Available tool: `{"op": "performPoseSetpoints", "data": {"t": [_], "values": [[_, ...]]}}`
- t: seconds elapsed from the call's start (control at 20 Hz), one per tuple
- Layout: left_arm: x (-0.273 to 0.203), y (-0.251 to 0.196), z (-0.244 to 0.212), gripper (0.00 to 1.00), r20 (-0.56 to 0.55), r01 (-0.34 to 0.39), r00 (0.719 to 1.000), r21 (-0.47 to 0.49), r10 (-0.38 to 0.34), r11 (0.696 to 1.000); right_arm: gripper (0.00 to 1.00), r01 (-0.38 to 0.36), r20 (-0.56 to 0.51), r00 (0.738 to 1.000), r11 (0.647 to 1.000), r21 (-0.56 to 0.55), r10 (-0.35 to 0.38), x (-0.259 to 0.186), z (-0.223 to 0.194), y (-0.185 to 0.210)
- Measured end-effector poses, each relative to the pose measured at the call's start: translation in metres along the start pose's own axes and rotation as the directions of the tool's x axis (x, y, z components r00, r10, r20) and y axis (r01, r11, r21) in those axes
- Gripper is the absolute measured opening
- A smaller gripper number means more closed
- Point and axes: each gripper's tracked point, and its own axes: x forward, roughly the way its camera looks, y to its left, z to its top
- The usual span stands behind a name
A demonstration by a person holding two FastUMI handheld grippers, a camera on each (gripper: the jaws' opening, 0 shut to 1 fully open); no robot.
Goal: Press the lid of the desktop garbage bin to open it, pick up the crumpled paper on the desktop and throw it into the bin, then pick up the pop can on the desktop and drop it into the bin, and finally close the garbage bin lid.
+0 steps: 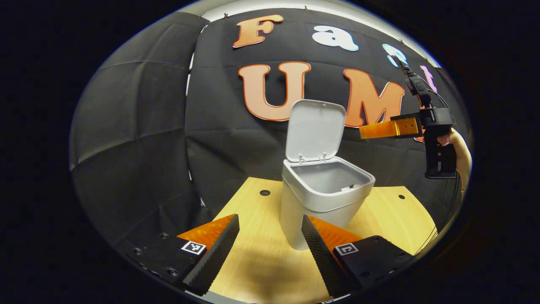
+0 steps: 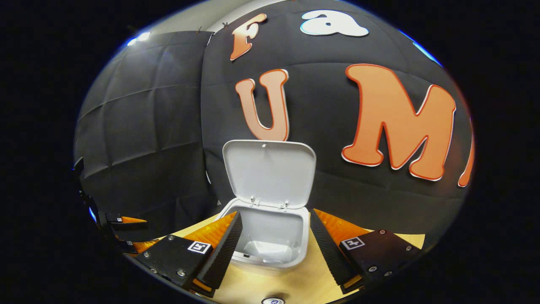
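A pale grey bin [image 1: 325, 198] stands on the wooden table [image 1: 261, 270] with its lid [image 1: 314, 128] flipped upright. My left gripper [image 1: 270, 253] is open just in front of the bin, low over the table, with nothing between its fingers. My right gripper [image 1: 379, 130] hangs high at the right of the bin, held by a hand [image 1: 457, 147]. In the right gripper view it looks down into the bin [image 2: 270, 236] past the raised lid [image 2: 270, 173]; the right gripper [image 2: 274, 249] is open and holds nothing. A pale shape lies at the bin's bottom; I cannot tell what it is. A small round top [image 2: 273, 301] peeks at the lower edge, perhaps the can.
The black cloth wall stands close behind the bin. The table [image 2: 295, 283] has small round holes [image 1: 265, 192] near its back edge. My left gripper [image 2: 126, 232] shows far off at the left in the right gripper view.
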Motion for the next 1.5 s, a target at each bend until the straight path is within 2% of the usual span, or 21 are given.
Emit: {"op": "performPoseSetpoints", "data": {"t": [0.35,0.4,0.45,0.5,0.55,0.85,1.05,1.15,1.25,1.5], "values": [[0.013,-0.077,0.001,0.95,0.005,0.143,0.99,0.042,-0.144,0.989,0.96,0.113,0.018,0.993,0.993,0.04,-0.114,-0.064,-0.019,-0.059],[0.015,-0.089,-0.003,0.95,-0.003,0.166,0.986,0.048,-0.166,0.985,1.0,0.129,0.016,0.991,0.99,0.049,-0.13,-0.073,-0.025,-0.067],[0.018,-0.104,-0.006,0.95,-0.012,0.192,0.981,0.053,-0.191,0.98,1.0,0.145,0.015,0.989,0.988,0.059,-0.146,-0.081,-0.028,-0.076],[0.02,-0.12,-0.012,0.95,-0.021,0.224,0.975,0.057,-0.223,0.973,0.96,0.163,0.012,0.986,0.984,0.067,-0.164,-0.089,-0.032,-0.084],[0.023,-0.135,-0.017,0.95,-0.029,0.254,0.967,0.059,-0.252,0.965,0.96,0.18,0.011,0.983,0.981,0.075,-0.181,-0.099,-0.036,-0.093],[0.039,-0.216,-0.075,0.95,-0.16,0.398,0.908,0.037,-0.388,0.917,0.96,0.27,-0.01,0.963,0.956,0.117,-0.271,-0.146,-0.061,-0.138],[0.046,-0.257,-0.118,0.97,-0.272,0.465,0.85,-0.016,-0.451,0.885,0.96,0.311,-0.028,0.95,0.939,0.146,-0.31,-0.168,-0.077,-0.162],[0.048,-0.278,-0.128,0.98,-0.27,0.508,0.825,-0.027,-0.496,0.861,0.96,0.326,-0.035,0.945,0.932,0.16,-0.325,-0.177,-0.083,-0.171],[0.052,-0.29,-0.144,0.97,-0.301,0.522,0.81,-0.019,-0.503,0.853,0.96,0.34,-0.042,0.94,0.925,0.17,-0.338,-0.186,-0.089,-0.178],[0.069,-0.306,-0.185,0.97,-0.377,0.524,0.801,0.066,-0.465,0.849,0.96,0.381,-0.074,0.925,0.907,0.178,-0.373,-0.202,-0.104,-0.194]]}}
